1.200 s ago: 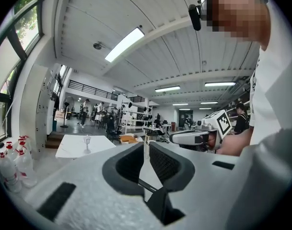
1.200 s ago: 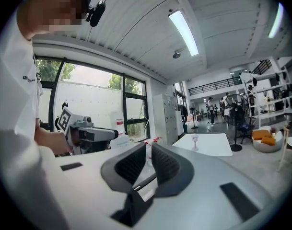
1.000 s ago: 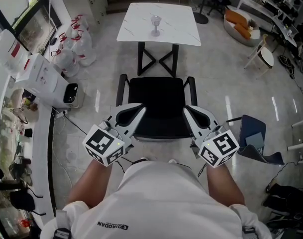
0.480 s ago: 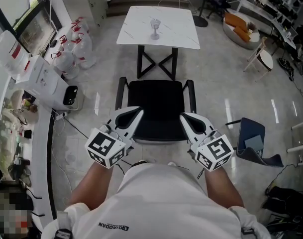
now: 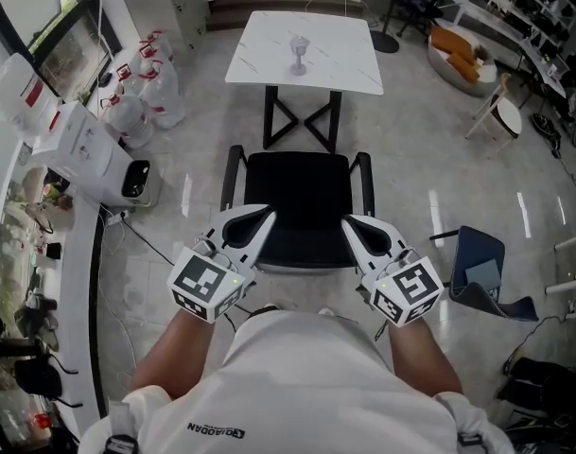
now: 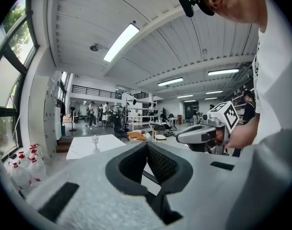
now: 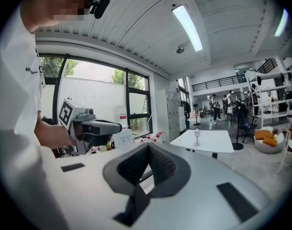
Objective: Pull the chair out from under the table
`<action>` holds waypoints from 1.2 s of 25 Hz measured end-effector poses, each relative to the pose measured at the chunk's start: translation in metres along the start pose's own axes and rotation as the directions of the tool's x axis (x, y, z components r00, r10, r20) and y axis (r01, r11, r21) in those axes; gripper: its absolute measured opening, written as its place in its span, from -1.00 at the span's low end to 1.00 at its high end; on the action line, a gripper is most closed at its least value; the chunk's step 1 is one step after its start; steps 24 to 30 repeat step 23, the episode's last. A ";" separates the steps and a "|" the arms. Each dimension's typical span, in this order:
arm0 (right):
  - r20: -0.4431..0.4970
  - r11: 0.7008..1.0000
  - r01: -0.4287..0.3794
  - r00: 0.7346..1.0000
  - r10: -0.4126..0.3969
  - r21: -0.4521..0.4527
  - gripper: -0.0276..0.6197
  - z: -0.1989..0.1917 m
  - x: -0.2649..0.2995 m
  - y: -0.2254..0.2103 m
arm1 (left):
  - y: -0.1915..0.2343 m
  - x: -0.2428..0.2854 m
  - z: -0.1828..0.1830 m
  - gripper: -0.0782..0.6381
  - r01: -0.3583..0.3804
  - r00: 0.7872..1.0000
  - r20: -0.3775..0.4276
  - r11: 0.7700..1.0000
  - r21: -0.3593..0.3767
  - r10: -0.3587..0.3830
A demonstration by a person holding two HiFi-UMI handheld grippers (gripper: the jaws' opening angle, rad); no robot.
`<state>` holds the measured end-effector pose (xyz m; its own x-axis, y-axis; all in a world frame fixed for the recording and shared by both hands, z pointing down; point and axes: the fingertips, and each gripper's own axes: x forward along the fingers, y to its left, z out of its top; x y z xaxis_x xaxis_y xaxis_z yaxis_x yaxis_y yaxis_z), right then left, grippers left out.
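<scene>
chair (image 5: 302, 197) stands clear of the desk (image 5: 340, 64), just short of its black legs, right in front of the person. left gripper (image 5: 264, 218) and right gripper (image 5: 349, 223) sit over its near corners. both sets of fingers fully closed, tips together, holding nothing.

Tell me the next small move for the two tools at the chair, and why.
Probably draw both tools back from the chair. It already stands clear of the table, with bare floor between them, and the left tool and right tool are shut with nothing between their jaws.
</scene>
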<state>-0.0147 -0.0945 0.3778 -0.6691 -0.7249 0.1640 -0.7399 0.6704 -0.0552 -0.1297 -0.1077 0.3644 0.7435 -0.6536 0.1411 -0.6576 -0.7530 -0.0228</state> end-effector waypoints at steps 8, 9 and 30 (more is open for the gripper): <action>-0.009 1.000 -0.003 1.000 0.002 -0.013 -0.91 -0.002 0.000 0.004 | -0.001 -0.003 -0.002 -0.76 0.002 1.000 -0.002 1.000 -0.004 -0.002; -0.008 1.000 -0.003 1.000 0.003 -0.015 -0.91 -0.002 -0.001 0.004 | -0.001 -0.003 -0.002 -0.76 0.003 1.000 -0.001 1.000 -0.004 -0.003; -0.020 1.000 0.006 1.000 -0.006 -0.023 -0.91 -0.002 0.000 0.008 | 0.000 -0.007 0.001 -0.76 0.006 1.000 0.003 1.000 -0.001 -0.006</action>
